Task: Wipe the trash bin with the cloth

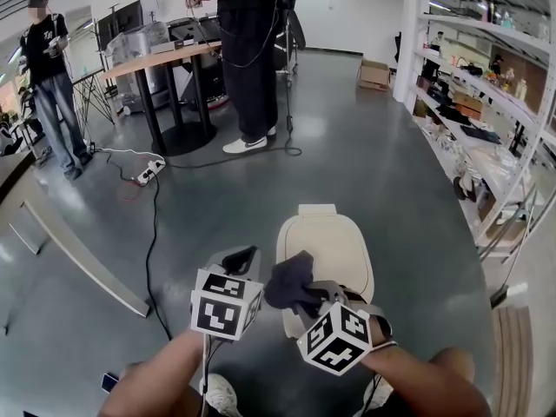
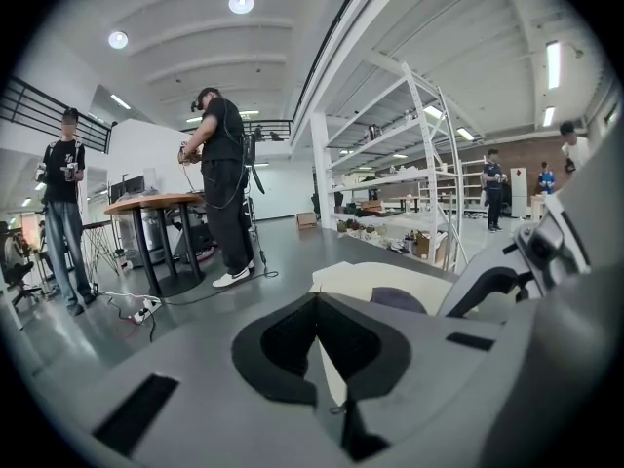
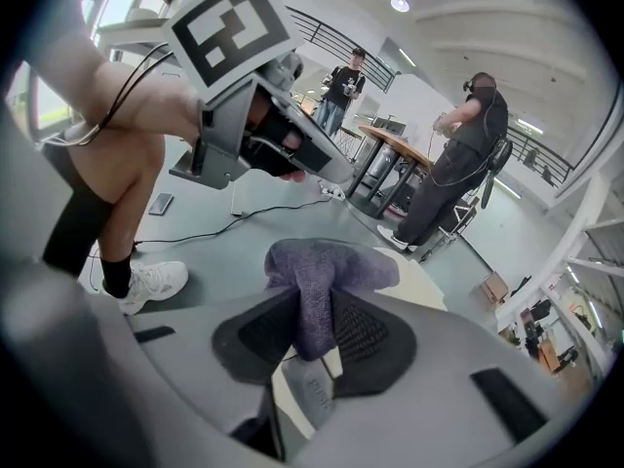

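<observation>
The right gripper (image 1: 306, 301) pinches a crumpled dark purple-grey cloth (image 1: 289, 278) over the near left edge of the cream lidded plastic trash bin (image 1: 337, 240), while the left gripper (image 1: 242, 259), jaws pressed together and empty, hangs just beside that edge.

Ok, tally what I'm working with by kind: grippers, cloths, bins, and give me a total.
Grippers: 2, the left gripper and the right gripper
Cloths: 1, the purple cloth in the right gripper
Bins: 1, the cream trash bin
Total: 4
</observation>
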`<state>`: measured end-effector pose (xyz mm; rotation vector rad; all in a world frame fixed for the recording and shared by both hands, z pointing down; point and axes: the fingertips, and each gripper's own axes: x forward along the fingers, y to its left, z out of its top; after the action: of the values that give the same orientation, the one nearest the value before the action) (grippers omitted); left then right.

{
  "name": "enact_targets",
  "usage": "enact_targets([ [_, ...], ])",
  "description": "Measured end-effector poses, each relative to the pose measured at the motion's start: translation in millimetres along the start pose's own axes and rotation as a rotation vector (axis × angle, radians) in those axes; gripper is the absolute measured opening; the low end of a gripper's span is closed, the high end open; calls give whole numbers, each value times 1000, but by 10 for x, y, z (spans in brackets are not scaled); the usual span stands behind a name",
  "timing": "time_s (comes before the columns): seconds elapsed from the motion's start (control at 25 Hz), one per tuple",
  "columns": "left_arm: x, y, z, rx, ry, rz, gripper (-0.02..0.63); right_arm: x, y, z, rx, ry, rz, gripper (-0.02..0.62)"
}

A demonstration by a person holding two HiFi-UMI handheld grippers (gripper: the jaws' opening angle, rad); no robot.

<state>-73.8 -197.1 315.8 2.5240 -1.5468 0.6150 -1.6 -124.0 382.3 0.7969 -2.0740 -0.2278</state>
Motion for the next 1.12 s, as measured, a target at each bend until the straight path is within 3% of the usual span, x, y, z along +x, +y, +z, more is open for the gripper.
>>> enact_targets([
  [0.68, 53, -141, 80, -18, -7, -19, 0, -203, -103, -239, 31, -21, -29, 92],
  [1.12, 99, -278, 124, -11, -14, -46, 0, -307, -259, -424, 53, -21, -96, 92],
])
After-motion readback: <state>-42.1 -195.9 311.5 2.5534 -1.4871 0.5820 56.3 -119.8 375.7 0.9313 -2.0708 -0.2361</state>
